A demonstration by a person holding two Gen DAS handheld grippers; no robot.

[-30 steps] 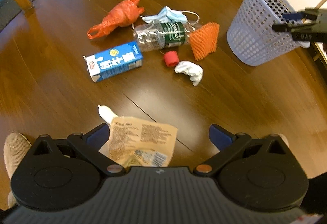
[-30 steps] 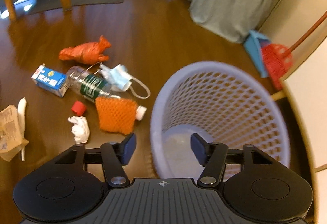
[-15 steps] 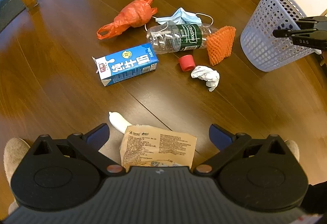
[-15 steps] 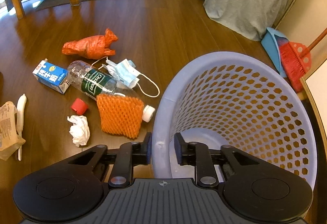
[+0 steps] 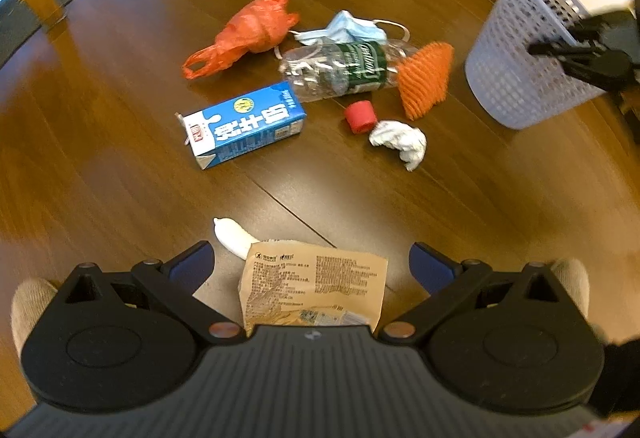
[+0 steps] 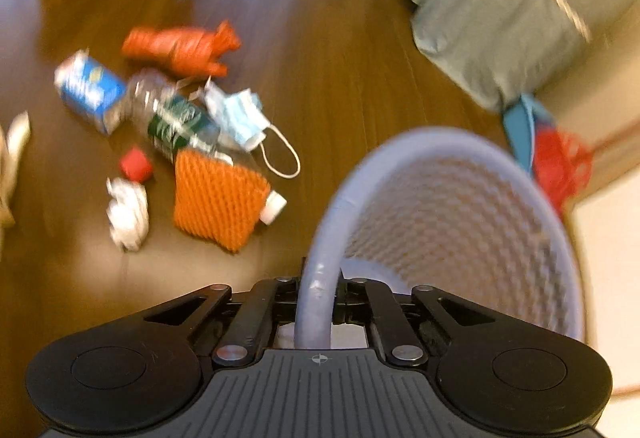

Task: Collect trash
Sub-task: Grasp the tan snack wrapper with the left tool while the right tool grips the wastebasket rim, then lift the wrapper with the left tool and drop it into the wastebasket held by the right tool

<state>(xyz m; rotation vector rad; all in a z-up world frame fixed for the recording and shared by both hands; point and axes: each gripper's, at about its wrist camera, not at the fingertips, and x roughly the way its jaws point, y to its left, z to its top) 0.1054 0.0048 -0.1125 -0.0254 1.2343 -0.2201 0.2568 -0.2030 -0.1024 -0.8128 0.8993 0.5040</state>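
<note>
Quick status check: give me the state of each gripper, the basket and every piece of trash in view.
Right gripper: shut on basket rim.
Left gripper: open, empty.
Basket: tilted, gripped.
Water bottle: lying, capped.
Milk carton: on its side.
Tissue: crumpled.
Face mask: crumpled.
Orange bag: bunched.
Paper packet: flat, creased.

The floor is dark wood, polished, with glare on its boards. The basket is pale perforated plastic with a smooth rim, pinched by the matt black plastic right gripper. The bottle is clear crinkled plastic with a glossy green label. The carton is smooth printed card. The net is orange foam mesh, ribbed. The bag is thin shiny orange film. The mask is soft blue cloth. The tissue is crumpled white paper; the packet is matt brown paper. The left gripper has a ribbed grey body.
</note>
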